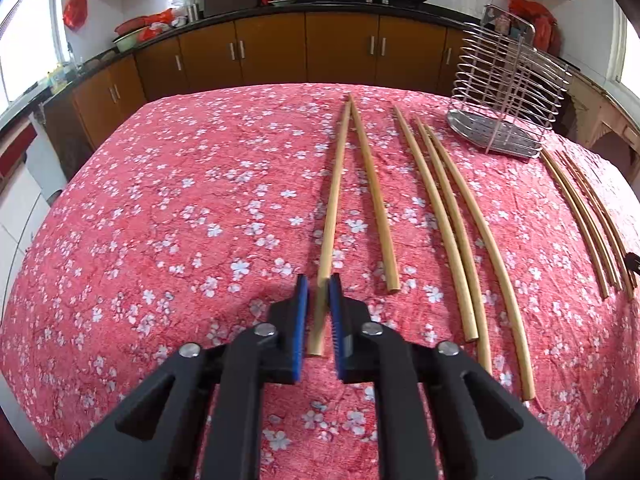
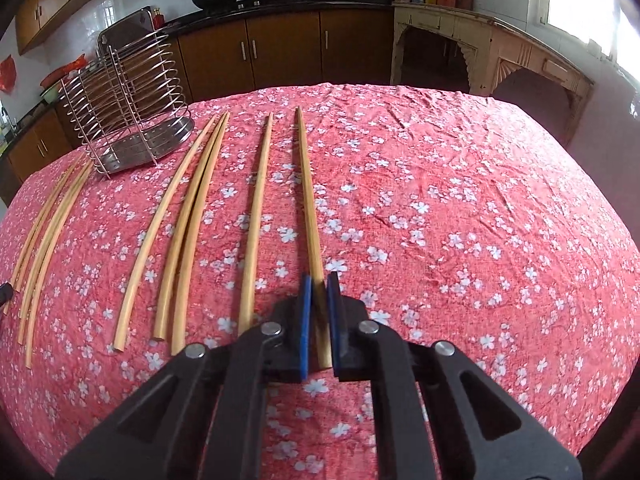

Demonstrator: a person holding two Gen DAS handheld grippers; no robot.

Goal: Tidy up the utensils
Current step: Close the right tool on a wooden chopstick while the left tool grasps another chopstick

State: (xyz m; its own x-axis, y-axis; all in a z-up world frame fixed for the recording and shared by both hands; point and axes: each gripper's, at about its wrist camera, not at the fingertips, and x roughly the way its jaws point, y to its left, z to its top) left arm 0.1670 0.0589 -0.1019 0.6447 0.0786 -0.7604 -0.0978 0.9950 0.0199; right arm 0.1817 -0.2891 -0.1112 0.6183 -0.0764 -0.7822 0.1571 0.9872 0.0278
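Observation:
Several long bamboo chopsticks lie lengthwise on a pink flowered tablecloth [image 1: 180,208]. My left gripper [image 1: 319,285] is shut on the near part of the leftmost chopstick [image 1: 334,184], which runs between its blue pads [image 1: 302,312]. A second chopstick [image 1: 374,200] lies just to its right. In the right wrist view my right gripper [image 2: 318,282] is shut on the near part of the rightmost chopstick [image 2: 308,192], with its neighbour [image 2: 258,216] to the left. Both held chopsticks still rest on the cloth.
A wire utensil rack [image 1: 508,92] [image 2: 128,96] with a steel base stands at the far side. Three chopsticks [image 1: 452,220] [image 2: 188,220] lie between each held one and the rack. A further bundle [image 1: 580,216] [image 2: 48,232] lies before the rack. Cabinets [image 1: 340,48] stand behind.

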